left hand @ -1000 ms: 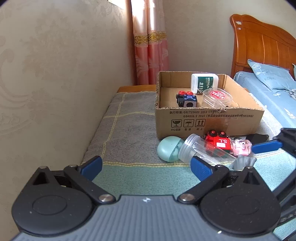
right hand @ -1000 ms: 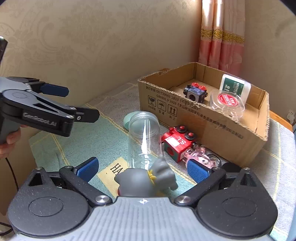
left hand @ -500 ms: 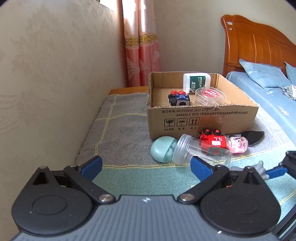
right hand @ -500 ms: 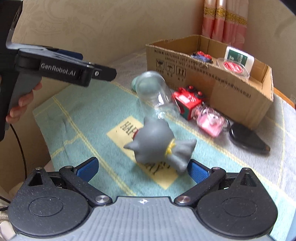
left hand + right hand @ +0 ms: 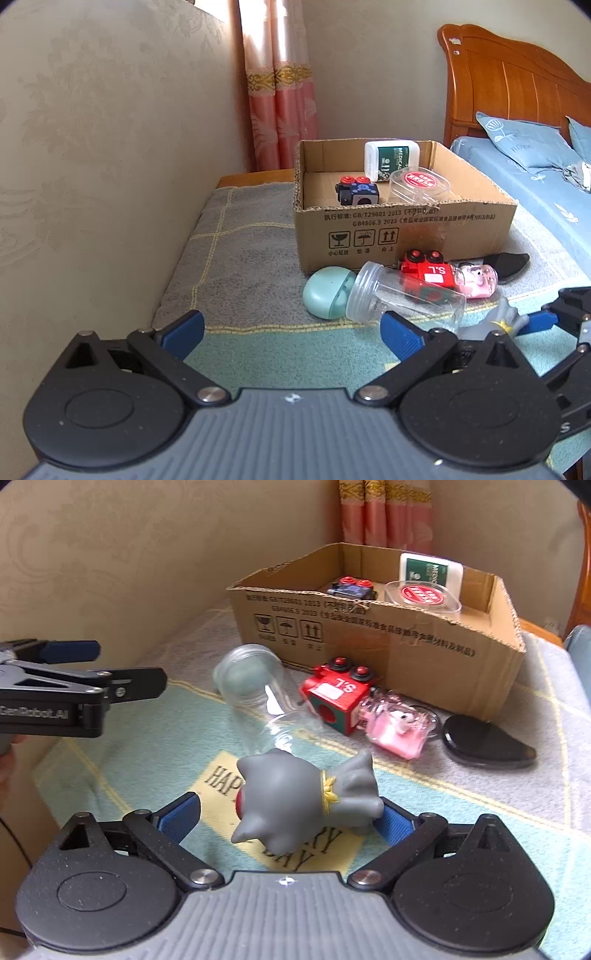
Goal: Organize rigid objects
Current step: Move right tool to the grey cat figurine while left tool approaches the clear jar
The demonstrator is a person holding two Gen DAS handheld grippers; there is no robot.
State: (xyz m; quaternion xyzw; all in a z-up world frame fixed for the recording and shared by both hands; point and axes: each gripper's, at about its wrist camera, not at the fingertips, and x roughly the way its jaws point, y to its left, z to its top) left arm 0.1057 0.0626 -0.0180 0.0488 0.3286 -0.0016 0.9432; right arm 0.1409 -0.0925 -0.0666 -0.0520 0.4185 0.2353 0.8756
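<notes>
Right tongs closing, grey cat toy lying between the pads on the worktop, right pad touching it. Left tongs apart, empty, near the clear jar.

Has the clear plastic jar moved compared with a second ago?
No. In the left wrist view the clear jar lies on its side in front of the cardboard box, its mouth against the green round thing, as before.

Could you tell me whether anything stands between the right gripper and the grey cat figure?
Nothing visible does: the grey cat figure lies on the cloth between the closing jaws of the right gripper, whose pads do not yet press on it.
</notes>
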